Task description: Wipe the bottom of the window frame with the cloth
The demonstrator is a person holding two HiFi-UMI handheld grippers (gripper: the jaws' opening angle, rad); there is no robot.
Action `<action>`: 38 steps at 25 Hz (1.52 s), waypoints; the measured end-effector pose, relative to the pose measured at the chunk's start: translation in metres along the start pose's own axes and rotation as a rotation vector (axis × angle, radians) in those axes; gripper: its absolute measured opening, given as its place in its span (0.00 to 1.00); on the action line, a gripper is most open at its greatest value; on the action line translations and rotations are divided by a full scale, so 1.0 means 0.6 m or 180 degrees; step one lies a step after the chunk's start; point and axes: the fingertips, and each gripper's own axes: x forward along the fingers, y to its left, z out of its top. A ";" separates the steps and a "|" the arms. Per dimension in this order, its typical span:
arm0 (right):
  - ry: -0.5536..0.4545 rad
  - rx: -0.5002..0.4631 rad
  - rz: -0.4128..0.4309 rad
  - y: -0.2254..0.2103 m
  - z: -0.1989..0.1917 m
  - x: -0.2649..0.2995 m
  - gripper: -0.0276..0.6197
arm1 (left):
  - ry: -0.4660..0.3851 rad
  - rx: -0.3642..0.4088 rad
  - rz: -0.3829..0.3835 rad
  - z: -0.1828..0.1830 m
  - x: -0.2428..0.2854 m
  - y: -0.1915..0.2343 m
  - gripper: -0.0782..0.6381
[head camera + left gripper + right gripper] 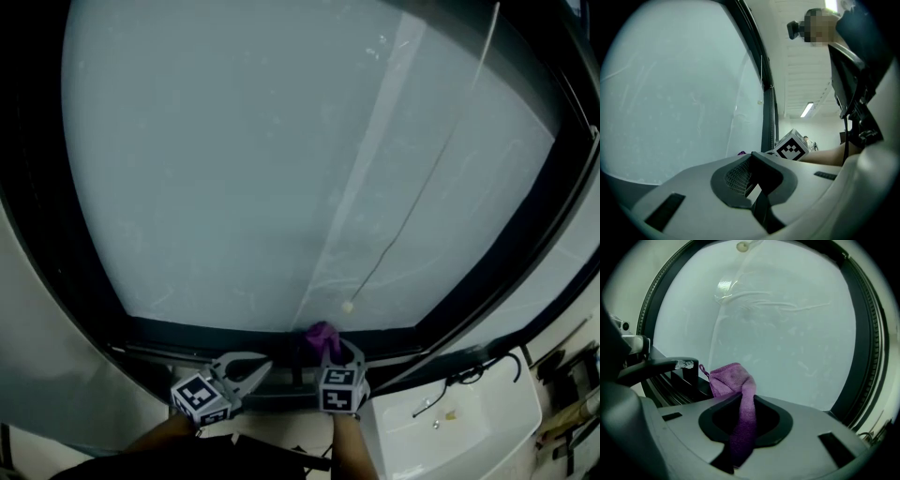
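Right gripper (741, 420) jaws clamp tight on the purple cloth (732, 379).

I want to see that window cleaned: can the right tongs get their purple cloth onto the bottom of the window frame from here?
Probably yes. The right tongs grip the cloth, whose bunched end sits right by the bottom of the window frame, with nothing between them.

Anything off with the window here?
A wrinkled translucent film strip runs diagonally down the frosted window pane toward the black bottom frame; it looks creased or peeling. Nothing else stands out.
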 end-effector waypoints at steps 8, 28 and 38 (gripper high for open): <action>0.0071 -0.0079 -0.0024 -0.051 -0.019 0.000 0.16 | -0.0045 0.0028 -0.0028 0.002 0.041 -0.030 0.11; 0.0100 -0.0029 -0.0155 -0.153 -0.063 -0.009 0.16 | -0.0154 0.0251 0.0037 0.011 0.086 -0.051 0.11; 0.0134 -0.0031 -0.0202 -0.194 -0.078 -0.008 0.16 | -0.0053 0.0324 0.0028 0.009 0.110 -0.055 0.11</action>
